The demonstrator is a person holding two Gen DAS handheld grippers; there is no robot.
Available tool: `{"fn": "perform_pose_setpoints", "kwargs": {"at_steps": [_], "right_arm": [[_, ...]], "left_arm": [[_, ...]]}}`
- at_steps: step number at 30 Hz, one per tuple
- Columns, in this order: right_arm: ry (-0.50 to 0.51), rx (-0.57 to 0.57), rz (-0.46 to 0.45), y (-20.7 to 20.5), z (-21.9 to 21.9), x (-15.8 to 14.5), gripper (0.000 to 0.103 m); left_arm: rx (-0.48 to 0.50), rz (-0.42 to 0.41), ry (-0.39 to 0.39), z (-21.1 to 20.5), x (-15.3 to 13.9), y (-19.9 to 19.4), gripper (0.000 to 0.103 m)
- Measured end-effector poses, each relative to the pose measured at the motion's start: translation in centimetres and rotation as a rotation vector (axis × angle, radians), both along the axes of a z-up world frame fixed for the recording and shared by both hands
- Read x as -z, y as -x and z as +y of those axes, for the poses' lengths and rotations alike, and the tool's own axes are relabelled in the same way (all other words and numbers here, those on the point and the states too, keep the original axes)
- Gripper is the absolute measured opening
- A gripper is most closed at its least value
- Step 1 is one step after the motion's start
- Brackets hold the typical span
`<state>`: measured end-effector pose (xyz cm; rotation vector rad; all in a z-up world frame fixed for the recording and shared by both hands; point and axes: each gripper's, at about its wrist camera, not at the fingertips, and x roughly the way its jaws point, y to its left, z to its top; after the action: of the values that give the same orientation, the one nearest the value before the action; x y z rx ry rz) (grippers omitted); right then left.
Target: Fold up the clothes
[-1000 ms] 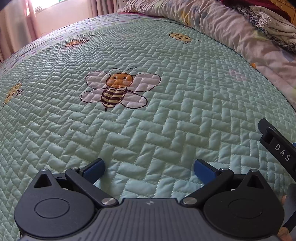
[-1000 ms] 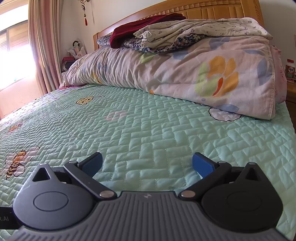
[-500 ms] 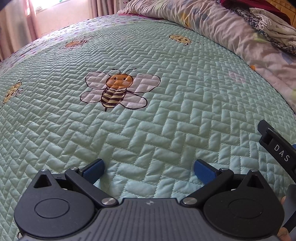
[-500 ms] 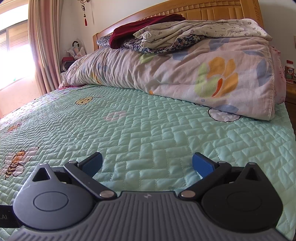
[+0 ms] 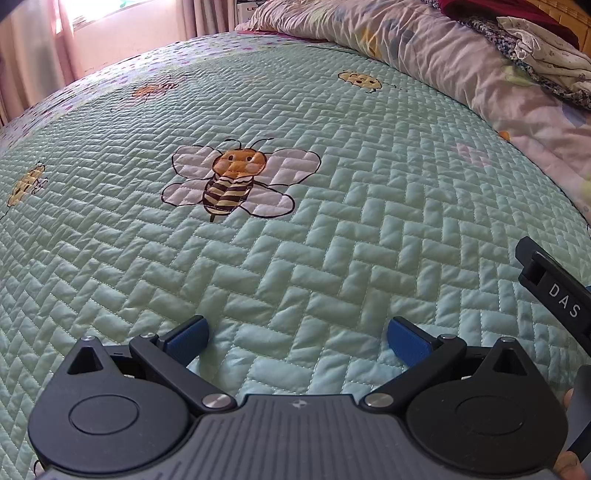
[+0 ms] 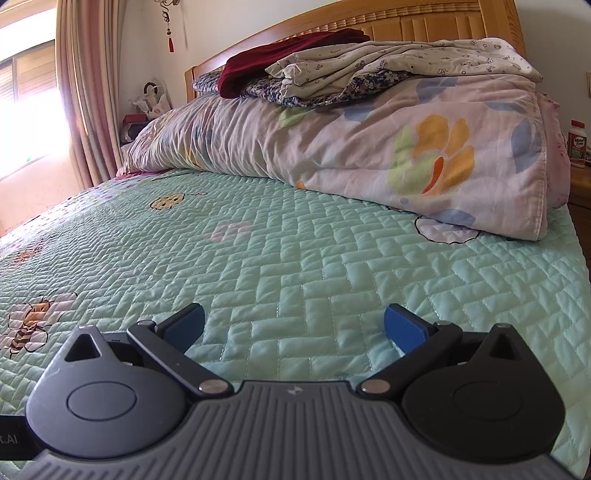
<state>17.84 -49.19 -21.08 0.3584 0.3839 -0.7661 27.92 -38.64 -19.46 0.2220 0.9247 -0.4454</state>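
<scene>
A pile of loose clothes lies on top of the rolled floral duvet at the head of the bed: a white printed garment [image 6: 388,61], a dark floral one [image 6: 295,92] and a dark red one [image 6: 280,55]. The same white printed garment [image 5: 546,55] shows at the top right of the left wrist view. My left gripper [image 5: 297,338] is open just above the green quilted bedspread [image 5: 332,240], with nothing between its blue pads. My right gripper [image 6: 293,326] is open too, low over the bedspread [image 6: 332,258] and far short of the pile.
The rolled floral duvet [image 6: 369,155] runs across the bed below a wooden headboard [image 6: 424,22]. A bee print [image 5: 232,181] marks the bedspread. Curtains [image 6: 88,92] and a window stand at left. A supplement bottle [image 6: 578,144] sits on a nightstand at right. Part of the other tool [image 5: 554,291] shows at right.
Both views have shifted only slightly; the grippers stay open and hold nothing.
</scene>
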Motion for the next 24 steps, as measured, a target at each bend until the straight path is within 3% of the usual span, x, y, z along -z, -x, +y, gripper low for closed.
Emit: {"fn": "perform_pose_setpoints", "kwargs": {"at_steps": [24], "right_arm": [[-0.003, 0.002, -0.01, 0.16, 0.11, 0.05, 0.103]], "left_arm": [[0.006, -0.008, 0.005, 0.09, 0.06, 0.09, 0.103]]}}
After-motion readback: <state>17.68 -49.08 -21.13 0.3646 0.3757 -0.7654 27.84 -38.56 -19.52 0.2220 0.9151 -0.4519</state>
